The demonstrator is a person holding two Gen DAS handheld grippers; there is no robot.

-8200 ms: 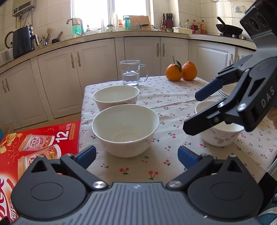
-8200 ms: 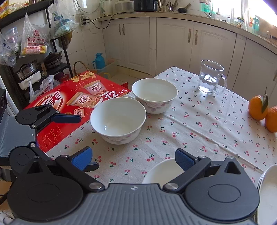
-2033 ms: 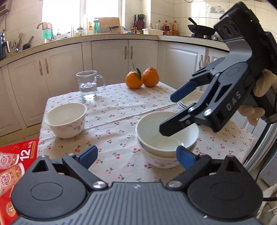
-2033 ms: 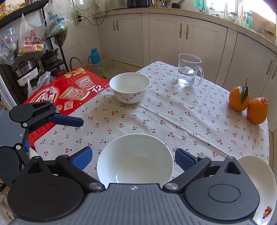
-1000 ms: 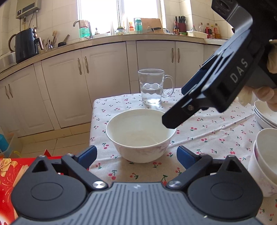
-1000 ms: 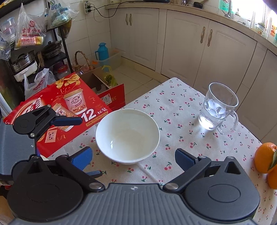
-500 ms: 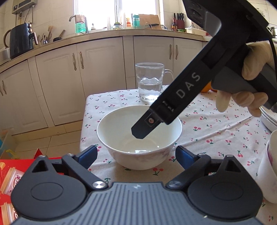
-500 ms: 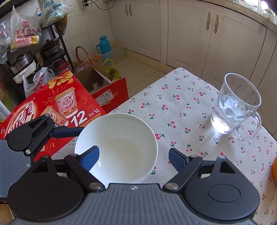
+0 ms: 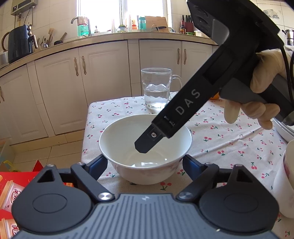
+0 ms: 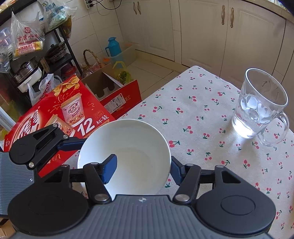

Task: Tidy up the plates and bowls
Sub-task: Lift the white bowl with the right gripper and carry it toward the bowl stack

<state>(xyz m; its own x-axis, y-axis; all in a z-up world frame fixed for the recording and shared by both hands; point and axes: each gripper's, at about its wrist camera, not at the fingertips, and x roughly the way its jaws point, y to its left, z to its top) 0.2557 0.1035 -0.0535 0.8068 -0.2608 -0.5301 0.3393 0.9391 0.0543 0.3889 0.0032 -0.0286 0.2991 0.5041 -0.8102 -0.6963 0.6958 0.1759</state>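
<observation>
Two grippers converge on one white bowl near the corner of a table draped in a cherry-print cloth. The left gripper has its jaws spread wide, one finger on either side of the bowl's outer wall, neither visibly touching it. The right gripper straddles the bowl's right-hand wall: one blue-padded finger sits inside the bowl, the other outside the rim, with a gap still between them. From the left wrist view, a gloved hand holds that gripper, whose body reads "DAS". A glass mug with a little water stands beyond the bowl on the cloth. Beside the table, on the tiled floor, lies a red carton marked "12" with Chinese characters and pictured cups. White cabinets line the kitchen under a sunlit window.
</observation>
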